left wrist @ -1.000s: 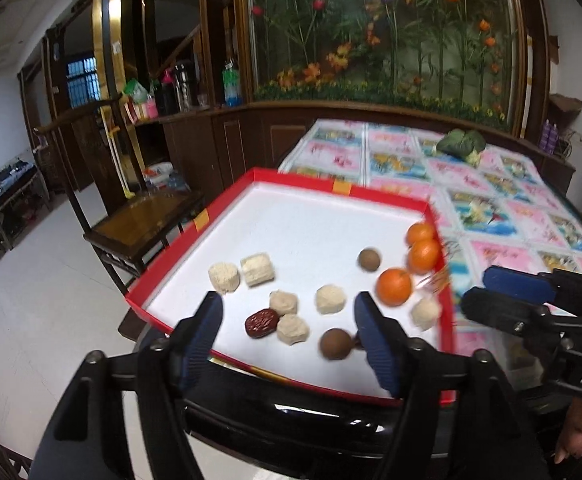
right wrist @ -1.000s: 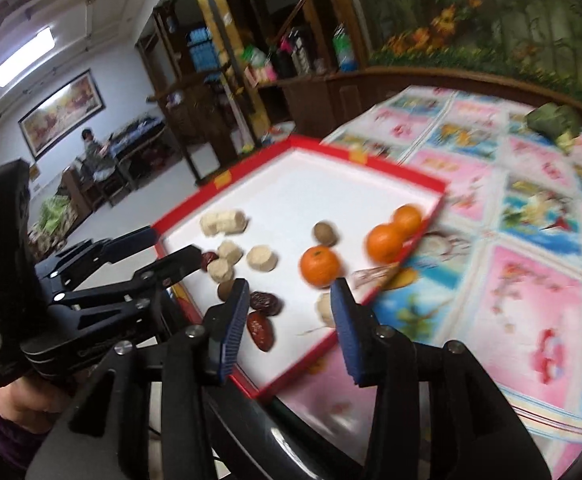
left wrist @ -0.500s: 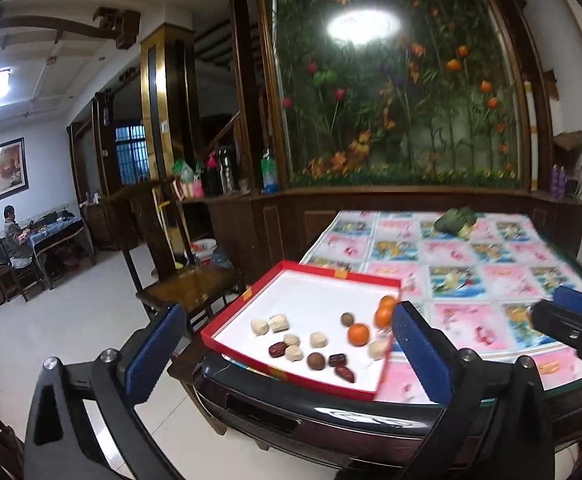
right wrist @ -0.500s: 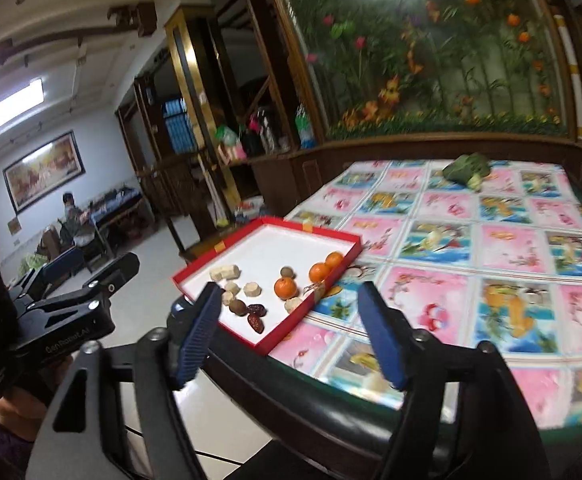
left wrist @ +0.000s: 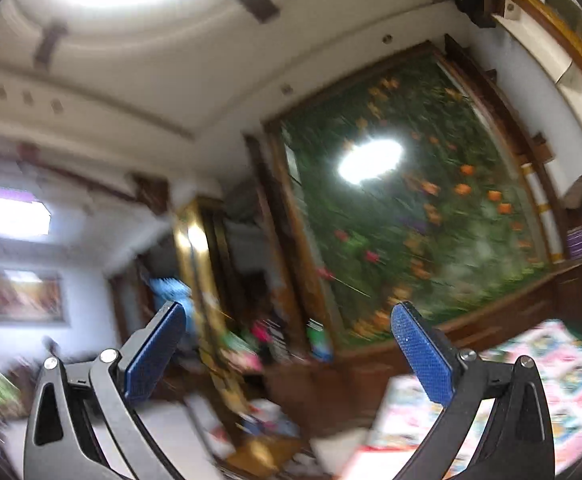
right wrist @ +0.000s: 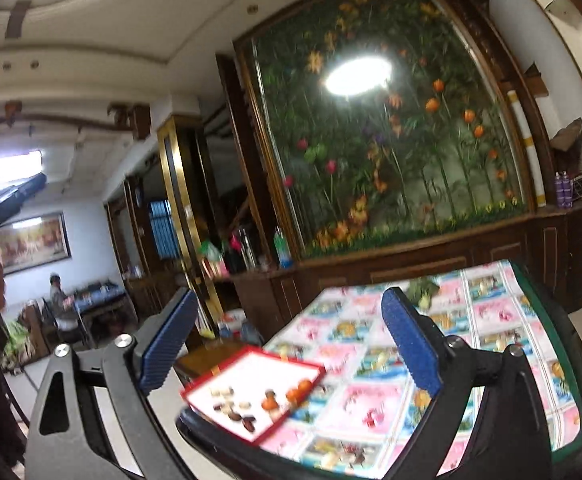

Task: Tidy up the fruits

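In the right wrist view a red-rimmed white tray (right wrist: 315,365) sits at the near left corner of the table and holds small oranges (right wrist: 299,387), dark red dates (right wrist: 247,422) and pale round pieces (right wrist: 223,392). My right gripper (right wrist: 287,332) is open and empty, well back from and above the tray. My left gripper (left wrist: 287,344) is open and empty, tilted up toward the ceiling and wall; that view is blurred and shows no fruit. The left gripper also shows at the left edge of the right wrist view (right wrist: 11,200).
The table has a pink patterned cloth (right wrist: 431,360) with a green leafy bundle (right wrist: 423,290) at its far end. A wooden cabinet (right wrist: 451,264) and flower mural (right wrist: 391,120) stand behind. A wooden chair (right wrist: 211,354) stands left of the table.
Both grippers have pulled back and tilted up away from the tray, opening wider than a second ago. The left view has swung up and lost sight of the tray.
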Action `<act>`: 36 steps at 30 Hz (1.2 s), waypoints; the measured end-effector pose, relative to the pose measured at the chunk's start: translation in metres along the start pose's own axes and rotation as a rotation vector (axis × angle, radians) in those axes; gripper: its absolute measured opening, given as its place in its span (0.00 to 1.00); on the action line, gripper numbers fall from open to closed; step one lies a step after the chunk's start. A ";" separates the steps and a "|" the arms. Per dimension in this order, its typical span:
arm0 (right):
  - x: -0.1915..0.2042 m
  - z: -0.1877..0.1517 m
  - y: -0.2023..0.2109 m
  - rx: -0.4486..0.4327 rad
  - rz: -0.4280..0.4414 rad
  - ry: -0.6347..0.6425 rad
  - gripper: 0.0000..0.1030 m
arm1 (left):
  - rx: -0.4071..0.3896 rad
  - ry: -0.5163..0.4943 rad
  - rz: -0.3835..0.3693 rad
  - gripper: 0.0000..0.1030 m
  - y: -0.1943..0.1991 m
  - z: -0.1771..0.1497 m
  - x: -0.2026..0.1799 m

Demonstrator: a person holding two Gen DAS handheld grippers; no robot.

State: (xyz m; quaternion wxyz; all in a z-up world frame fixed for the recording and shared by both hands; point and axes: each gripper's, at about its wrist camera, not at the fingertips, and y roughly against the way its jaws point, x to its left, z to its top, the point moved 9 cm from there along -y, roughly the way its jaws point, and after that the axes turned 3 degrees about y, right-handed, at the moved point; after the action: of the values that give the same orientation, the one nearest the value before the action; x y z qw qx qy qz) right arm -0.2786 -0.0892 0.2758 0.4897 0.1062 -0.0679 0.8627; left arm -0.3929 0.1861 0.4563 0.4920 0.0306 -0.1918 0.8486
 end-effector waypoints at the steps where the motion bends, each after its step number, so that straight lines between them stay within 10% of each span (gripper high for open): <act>1: 0.000 0.008 0.004 -0.027 -0.002 -0.016 0.94 | -0.022 -0.017 0.044 1.00 0.002 0.011 0.012; 6: 0.006 0.004 0.011 -0.113 -0.012 -0.024 1.00 | -0.189 -0.076 0.270 1.00 0.027 0.017 0.047; 13: 0.048 -0.079 -0.037 0.111 0.091 0.043 1.00 | 0.342 -0.041 -0.187 1.00 -0.020 -0.181 -0.052; 19: 0.056 -0.127 -0.068 0.209 0.000 0.128 1.00 | 0.735 0.252 -0.340 1.00 -0.038 -0.325 -0.126; 22: 0.056 -0.139 -0.072 0.226 -0.041 0.155 1.00 | 0.809 0.368 -0.298 1.00 -0.039 -0.348 -0.135; 36: 0.073 -0.186 -0.114 0.326 -0.022 0.144 1.00 | 0.839 0.292 -0.089 1.00 -0.019 -0.393 -0.090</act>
State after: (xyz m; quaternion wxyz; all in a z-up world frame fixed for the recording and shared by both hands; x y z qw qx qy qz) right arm -0.2385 0.0710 0.1159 0.4790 0.1226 0.1092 0.8623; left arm -0.2767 0.2607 0.0770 0.4952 0.1155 0.2420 0.8263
